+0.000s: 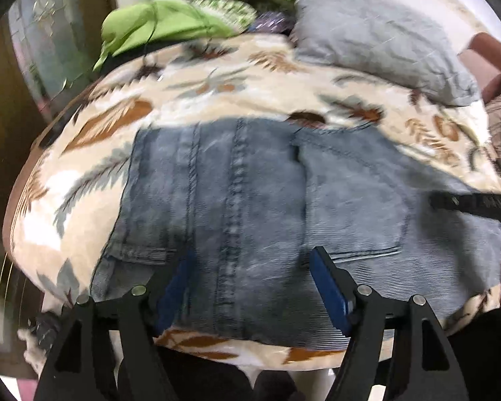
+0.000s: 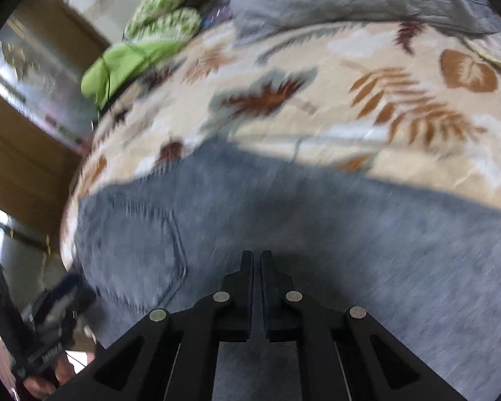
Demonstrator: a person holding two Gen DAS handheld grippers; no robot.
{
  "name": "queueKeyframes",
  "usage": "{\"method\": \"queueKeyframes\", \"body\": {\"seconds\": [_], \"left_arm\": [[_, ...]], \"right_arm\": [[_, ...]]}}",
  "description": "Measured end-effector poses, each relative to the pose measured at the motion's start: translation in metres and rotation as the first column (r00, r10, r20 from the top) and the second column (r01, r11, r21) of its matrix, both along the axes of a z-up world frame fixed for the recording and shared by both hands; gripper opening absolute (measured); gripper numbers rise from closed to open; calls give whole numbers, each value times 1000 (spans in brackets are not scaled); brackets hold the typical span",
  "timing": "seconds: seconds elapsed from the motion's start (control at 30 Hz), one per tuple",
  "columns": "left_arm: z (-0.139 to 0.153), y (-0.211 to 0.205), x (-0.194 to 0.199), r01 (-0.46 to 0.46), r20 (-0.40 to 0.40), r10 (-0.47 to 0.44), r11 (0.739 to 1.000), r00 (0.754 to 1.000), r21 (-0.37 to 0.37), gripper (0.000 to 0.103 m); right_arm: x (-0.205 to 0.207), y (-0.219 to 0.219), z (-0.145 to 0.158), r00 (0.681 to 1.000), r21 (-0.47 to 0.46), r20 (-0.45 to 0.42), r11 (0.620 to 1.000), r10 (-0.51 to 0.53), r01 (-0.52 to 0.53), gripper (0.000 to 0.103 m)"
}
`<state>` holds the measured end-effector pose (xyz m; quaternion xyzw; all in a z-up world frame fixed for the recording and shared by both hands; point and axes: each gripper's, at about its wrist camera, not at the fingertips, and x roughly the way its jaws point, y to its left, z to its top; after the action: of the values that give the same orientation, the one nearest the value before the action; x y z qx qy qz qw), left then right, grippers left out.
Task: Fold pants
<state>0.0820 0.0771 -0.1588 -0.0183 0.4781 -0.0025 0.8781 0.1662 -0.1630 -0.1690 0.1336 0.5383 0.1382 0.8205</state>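
Blue denim pants (image 1: pixel 250 193) lie flat on a leaf-patterned bedspread (image 1: pixel 217 80), seat side up with a back pocket showing. My left gripper (image 1: pixel 254 267) is open just above the pants, its blue-padded fingers (image 1: pixel 327 287) spread either side of the centre seam. In the right wrist view the pants (image 2: pixel 317 227) fill the lower half, with a back pocket at the left. My right gripper (image 2: pixel 257 260) is shut with nothing seen between the fingers, low over the denim. The right gripper also shows as a dark bar at the right edge of the left wrist view (image 1: pixel 471 202).
A grey pillow (image 1: pixel 374 30) lies at the far side of the bed. Green clothes (image 1: pixel 160 23) are heaped at the far left. A wooden wardrobe (image 2: pixel 26 153) stands left of the bed. The bed's near edge is just below the pants.
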Motion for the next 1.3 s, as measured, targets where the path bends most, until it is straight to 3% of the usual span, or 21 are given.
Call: {"method": "queueKeyframes", "body": {"seconds": [0.17, 0.27, 0.4, 0.53, 0.63, 0.7, 0.83, 1.0, 1.1, 1.3], "left_arm": [[-9, 11, -1, -27, -26, 28, 1000, 999, 2, 81], [-5, 19, -5, -49, -21, 49, 999, 999, -7, 81], [2, 41, -1, -111, 3, 111, 994, 994, 26, 81], [-1, 69, 9, -194, -15, 195, 980, 981, 47, 81], [-15, 74, 14, -185, -48, 187, 981, 981, 52, 84], [-16, 73, 12, -199, -33, 201, 978, 979, 68, 87], [-6, 68, 9, -198, -3, 199, 975, 980, 95, 87], [23, 49, 1, -169, 84, 160, 979, 984, 113, 87], [39, 36, 0, -144, 135, 126, 981, 983, 130, 87], [61, 4, -6, -79, 199, 47, 985, 979, 155, 87]], "right_arm": [[-9, 16, -8, 1000, -59, 1, 998, 30, -30, 7], [-11, 15, -2, 999, -5, 31, 1000, 26, -26, 7], [-21, 37, 12, 985, -21, 117, 992, 127, -125, 7], [-30, 72, 7, 967, -32, 102, 972, 233, -231, 7], [-36, 101, -6, 950, -107, 73, 950, 302, -294, 7], [-43, 108, -5, 943, -157, 105, 942, 315, -297, 7], [-38, 95, 2, 956, -71, 100, 960, 277, -271, 7], [-44, 76, 31, 948, -27, 224, 974, 225, -224, 7], [-45, 67, 42, 946, 5, 252, 978, 202, -210, 7], [-40, 65, 24, 967, -28, 154, 979, 204, -202, 7]]}}
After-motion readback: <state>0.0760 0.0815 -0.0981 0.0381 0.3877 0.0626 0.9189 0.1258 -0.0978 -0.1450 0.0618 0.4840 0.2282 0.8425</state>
